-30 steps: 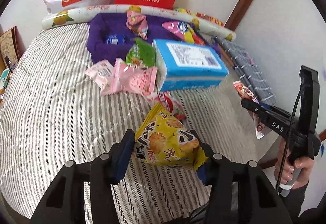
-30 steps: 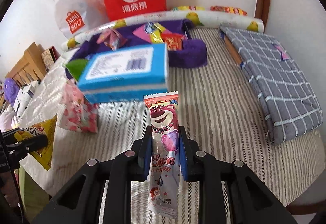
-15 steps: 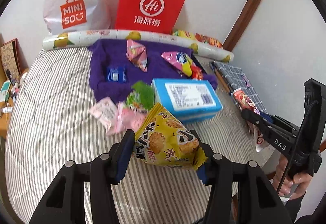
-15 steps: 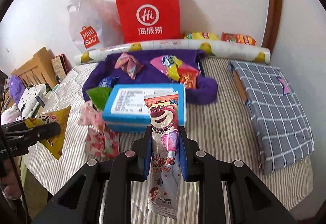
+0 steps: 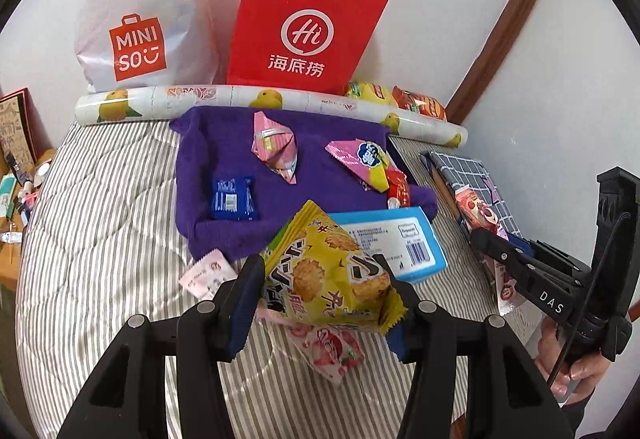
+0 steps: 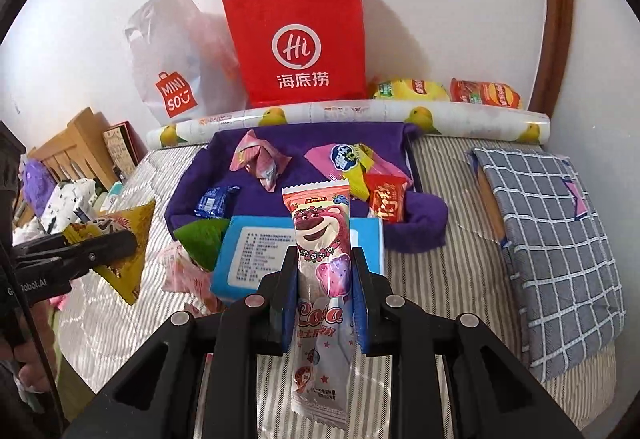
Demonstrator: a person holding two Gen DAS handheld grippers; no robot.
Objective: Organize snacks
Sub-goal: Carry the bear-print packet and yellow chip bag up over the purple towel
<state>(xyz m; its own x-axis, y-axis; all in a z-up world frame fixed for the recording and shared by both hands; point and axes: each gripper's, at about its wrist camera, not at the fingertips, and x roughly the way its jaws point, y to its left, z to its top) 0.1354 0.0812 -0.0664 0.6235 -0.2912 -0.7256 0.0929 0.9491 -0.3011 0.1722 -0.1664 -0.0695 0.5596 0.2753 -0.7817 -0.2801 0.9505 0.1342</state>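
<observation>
My left gripper is shut on a yellow cracker bag, held above the striped bed. The right gripper is shut on a tall pink bear-print snack pack, upright between its pads. Each gripper shows in the other's view: the right one at the right edge, the left one at the left with the yellow bag. Beyond them lies a purple cloth with several small snack packs, and a blue box lies at its front edge.
A red paper bag and a white plastic bag stand against the wall behind a lemon-print roll. A grey checked cloth lies at the right. Pink packs lie on the striped bedcover. Chip bags sit by the wall.
Both grippers have risen and pulled back from the bed, each carrying its pack. The bags at the wall and the purple cloth now show more fully.
</observation>
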